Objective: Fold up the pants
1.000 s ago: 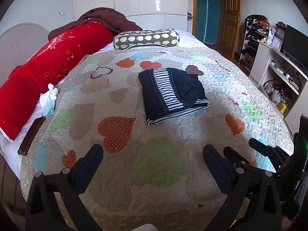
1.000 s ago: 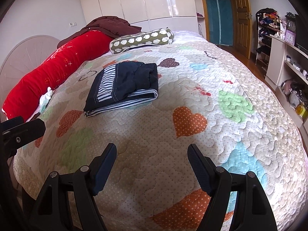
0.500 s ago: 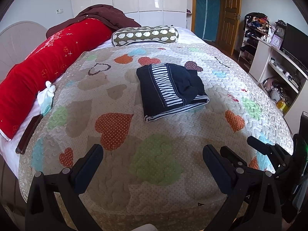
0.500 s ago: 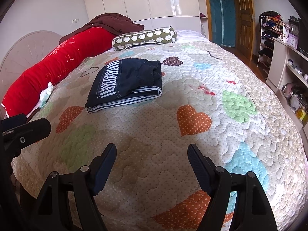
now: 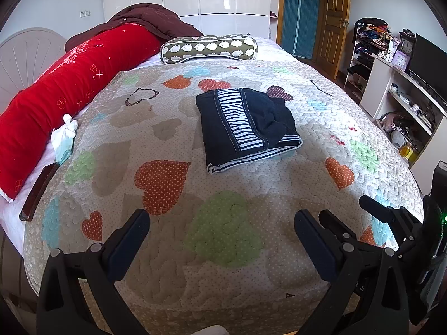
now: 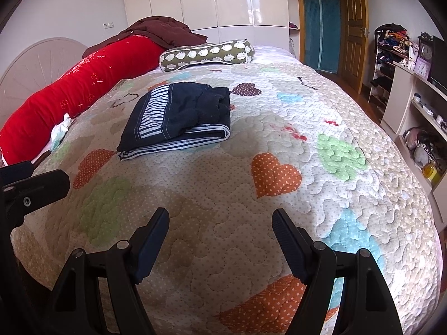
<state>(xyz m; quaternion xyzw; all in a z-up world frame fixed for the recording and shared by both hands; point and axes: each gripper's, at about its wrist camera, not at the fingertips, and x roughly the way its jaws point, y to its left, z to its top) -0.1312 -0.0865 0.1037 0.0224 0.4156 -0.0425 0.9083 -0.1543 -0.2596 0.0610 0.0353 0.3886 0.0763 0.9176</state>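
The dark navy pants (image 5: 245,124) with a black-and-white striped band lie folded in a compact stack on the heart-patterned quilt (image 5: 223,231), near the bed's middle; they also show in the right wrist view (image 6: 178,117). My left gripper (image 5: 220,234) is open and empty, low over the quilt's near edge, well short of the pants. My right gripper (image 6: 220,231) is open and empty, also near the front edge. The right gripper's fingers (image 5: 391,215) show at the right of the left wrist view.
A red bolster (image 5: 64,89) runs along the bed's left side, with a brown blanket (image 5: 145,19) and a green patterned pillow (image 5: 209,48) at the far end. A white cloth (image 5: 64,139) and a dark flat object (image 5: 39,189) lie at the left edge. Shelves (image 5: 405,100) stand to the right.
Both grippers have drawn back and risen slightly from the bed; the folded pants lie unmoved. Both grippers stay open.
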